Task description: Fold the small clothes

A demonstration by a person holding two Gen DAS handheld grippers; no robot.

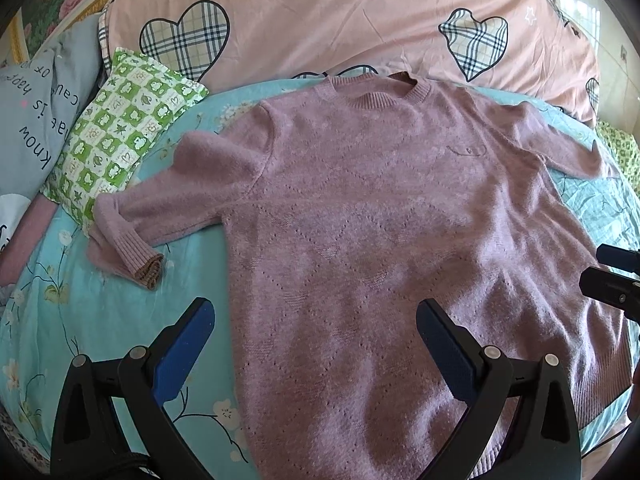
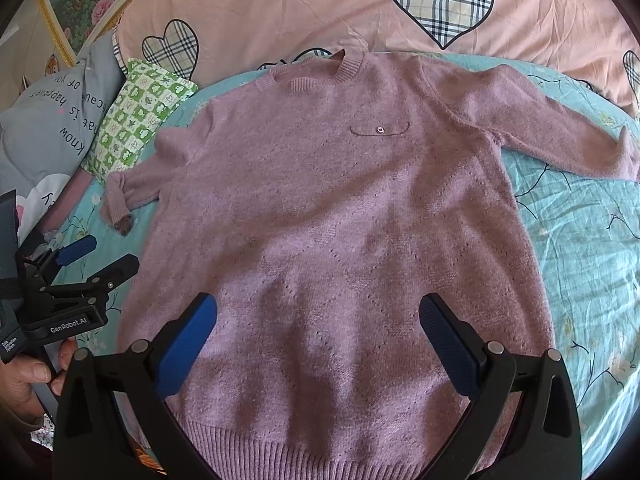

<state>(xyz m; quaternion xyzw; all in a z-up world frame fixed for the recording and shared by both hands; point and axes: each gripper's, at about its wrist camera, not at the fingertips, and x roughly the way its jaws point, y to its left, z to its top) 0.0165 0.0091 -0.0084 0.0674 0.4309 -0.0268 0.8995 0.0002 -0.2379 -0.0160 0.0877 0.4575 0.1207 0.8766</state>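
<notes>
Both claws are spread wide and hold nothing. At the bottom of the left wrist view, the left gripper (image 1: 316, 344) hangs with its two blue-padded fingers apart over the lower body of a pink knit sweater (image 1: 380, 220). At the bottom of the right wrist view, the right gripper (image 2: 318, 340) is likewise parted above the sweater's ribbed hem (image 2: 288, 444).

One sweater lies face up, filling the middle of both views, on a turquoise floral bedsheet (image 2: 580, 248). Its neckline points to the top of the frame. One sleeve stretches toward the right edge; the other sleeve (image 1: 160, 204) bends at the left, its ribbed cuff (image 1: 146, 268) doubled back on the sheet. One small chest pocket (image 2: 379, 130) with a single button shows in the upper middle.

Around it: one green checked pillow (image 1: 120, 132) at upper left, touching the bent sleeve; one grey lettered cushion (image 1: 36, 120) at the far left; one pink duvet with plaid hearts (image 1: 360, 20) across the top.

Likely risks: the soft, fuzzy knit may bunch or slip if a claw pinches only the top layer, or it may catch the sheet beneath. The crumpled left sleeve may fold unevenly. The two grippers sit near each other and could collide.
</notes>
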